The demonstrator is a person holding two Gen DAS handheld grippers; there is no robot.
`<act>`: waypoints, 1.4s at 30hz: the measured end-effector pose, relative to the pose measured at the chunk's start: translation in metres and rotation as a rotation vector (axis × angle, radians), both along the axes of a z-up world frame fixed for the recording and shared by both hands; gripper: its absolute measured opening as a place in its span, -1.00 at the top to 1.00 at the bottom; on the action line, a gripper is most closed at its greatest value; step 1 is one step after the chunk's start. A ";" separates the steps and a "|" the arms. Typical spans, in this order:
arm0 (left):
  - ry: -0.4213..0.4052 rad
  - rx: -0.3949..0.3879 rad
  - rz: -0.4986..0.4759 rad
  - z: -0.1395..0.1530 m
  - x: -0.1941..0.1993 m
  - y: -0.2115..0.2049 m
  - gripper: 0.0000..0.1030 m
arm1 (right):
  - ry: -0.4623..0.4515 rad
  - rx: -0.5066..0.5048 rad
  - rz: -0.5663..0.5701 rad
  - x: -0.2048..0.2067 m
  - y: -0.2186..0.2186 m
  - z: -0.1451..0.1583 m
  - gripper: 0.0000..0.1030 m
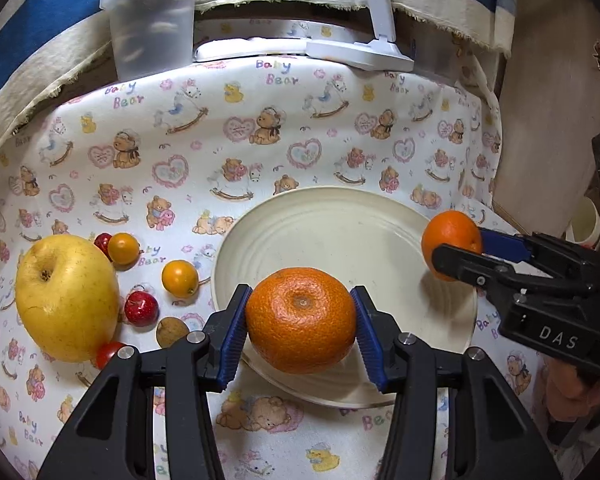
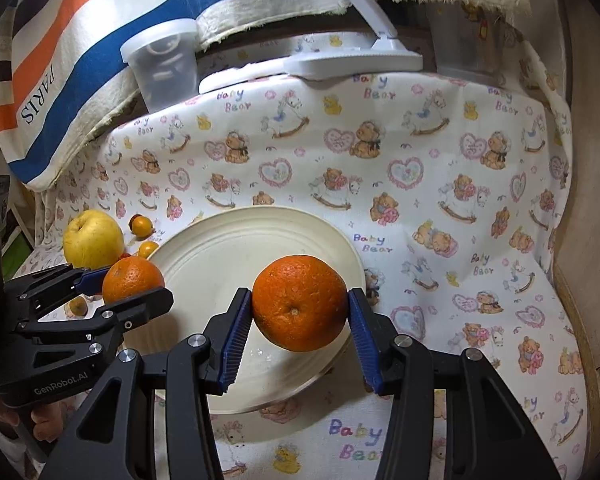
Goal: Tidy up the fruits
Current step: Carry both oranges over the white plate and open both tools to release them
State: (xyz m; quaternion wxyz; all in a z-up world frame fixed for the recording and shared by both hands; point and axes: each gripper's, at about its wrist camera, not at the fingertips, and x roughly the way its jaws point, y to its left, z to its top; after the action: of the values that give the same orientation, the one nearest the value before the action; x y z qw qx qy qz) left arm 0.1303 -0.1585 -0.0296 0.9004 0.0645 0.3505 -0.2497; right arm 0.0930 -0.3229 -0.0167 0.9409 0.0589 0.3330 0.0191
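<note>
A: Two oranges — one (image 1: 300,320) clamped in the left hand-held gripper (image 1: 300,330) above the plate's (image 1: 340,216) near rim, stem scar facing up toward the camera.

B: The other orange (image 2: 300,304) is squeezed by the right hand-held gripper (image 2: 298,332) over the plate too — round, no real long axis. Released early, either could roll off toward the apple (image 1: 66,298).

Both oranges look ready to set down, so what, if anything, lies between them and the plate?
Nothing visible. The left gripper and right gripper each hold an orange above the bare plate.
</note>
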 end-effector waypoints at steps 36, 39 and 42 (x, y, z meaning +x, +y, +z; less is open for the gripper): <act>-0.023 -0.049 0.008 0.009 0.006 0.015 -0.32 | 0.032 -0.025 0.003 0.003 0.007 -0.004 -0.12; -0.056 -0.062 0.027 0.020 0.004 0.021 -0.35 | 0.000 -0.027 -0.020 -0.003 0.006 0.002 -0.27; -0.092 -0.091 0.032 0.032 0.000 0.027 -0.44 | -0.020 0.002 -0.008 -0.008 0.007 0.008 -0.27</act>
State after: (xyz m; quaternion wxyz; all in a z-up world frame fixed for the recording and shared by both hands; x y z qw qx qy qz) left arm 0.1304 -0.1312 0.0027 0.9214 0.0294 0.2982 -0.2476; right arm 0.0850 -0.3155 -0.0087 0.9442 0.0609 0.3232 0.0160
